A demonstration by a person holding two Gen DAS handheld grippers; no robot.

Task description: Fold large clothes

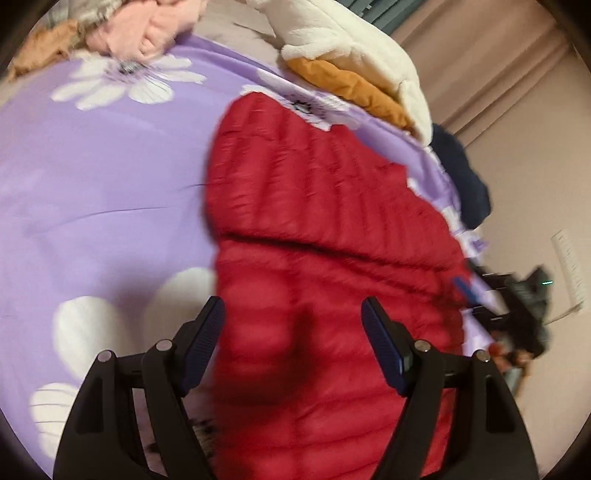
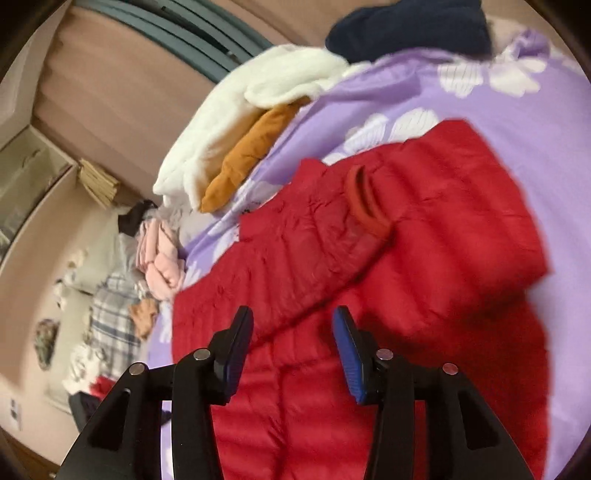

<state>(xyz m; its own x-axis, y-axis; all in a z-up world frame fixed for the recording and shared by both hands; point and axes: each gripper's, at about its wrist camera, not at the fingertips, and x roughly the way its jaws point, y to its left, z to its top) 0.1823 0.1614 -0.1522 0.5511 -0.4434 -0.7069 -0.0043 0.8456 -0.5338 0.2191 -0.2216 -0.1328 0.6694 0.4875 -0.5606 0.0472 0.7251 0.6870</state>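
Observation:
A red quilted puffer jacket (image 1: 314, 206) lies spread on a purple bedsheet (image 1: 103, 192) printed with white flowers. My left gripper (image 1: 293, 306) hangs open just above the jacket's near part, its left finger over the jacket's left edge, nothing between the pads. In the right wrist view the jacket (image 2: 443, 229) has a sleeve folded across its body, the ribbed cuff (image 2: 365, 203) lying on top. My right gripper (image 2: 292, 314) hovers over the jacket with its jaws apart and no cloth pinched between them.
A white fleece garment (image 1: 351, 40) sits on a mustard one (image 1: 354, 88) at the far side of the bed, and a navy garment (image 2: 410, 26) lies by the edge. Pink clothes (image 2: 162, 258) and a plaid cloth (image 2: 110, 317) are heaped at one end.

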